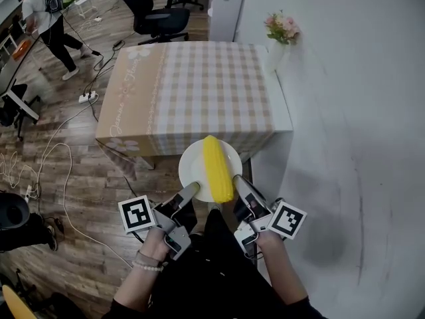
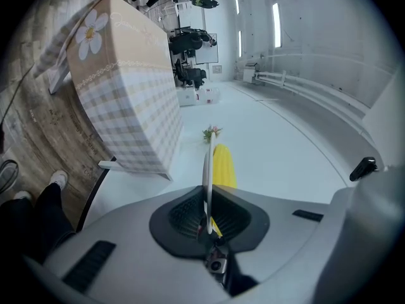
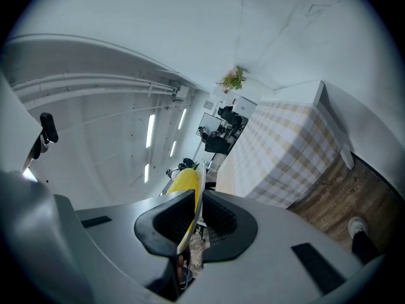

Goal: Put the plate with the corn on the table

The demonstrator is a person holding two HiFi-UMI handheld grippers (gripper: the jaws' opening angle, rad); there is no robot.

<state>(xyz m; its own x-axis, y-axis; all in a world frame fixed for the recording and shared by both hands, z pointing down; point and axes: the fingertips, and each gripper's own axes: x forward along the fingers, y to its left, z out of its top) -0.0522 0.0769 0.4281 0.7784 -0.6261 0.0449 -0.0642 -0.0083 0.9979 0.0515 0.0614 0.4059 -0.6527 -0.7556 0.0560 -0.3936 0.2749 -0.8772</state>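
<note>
A white plate point(image 1: 192, 165) with a yellow corn cob point(image 1: 217, 168) lying on it hangs in the air just short of the near edge of the checked-cloth table point(image 1: 199, 92). My left gripper point(image 1: 192, 189) is shut on the plate's near left rim, and my right gripper point(image 1: 237, 181) is shut on its near right rim. In the left gripper view the plate point(image 2: 206, 170) runs edge-on between the pads, with the corn point(image 2: 223, 165) beside it. The right gripper view shows the plate's rim point(image 3: 197, 195) pinched too, next to the corn point(image 3: 183, 181).
A white vase with pink flowers point(image 1: 280, 35) stands at the table's far right, by the white wall point(image 1: 352, 111). Office chairs point(image 1: 156, 12) stand beyond the table. A person point(image 1: 46, 18) is at the far left. Cables point(image 1: 46, 165) lie on the wooden floor.
</note>
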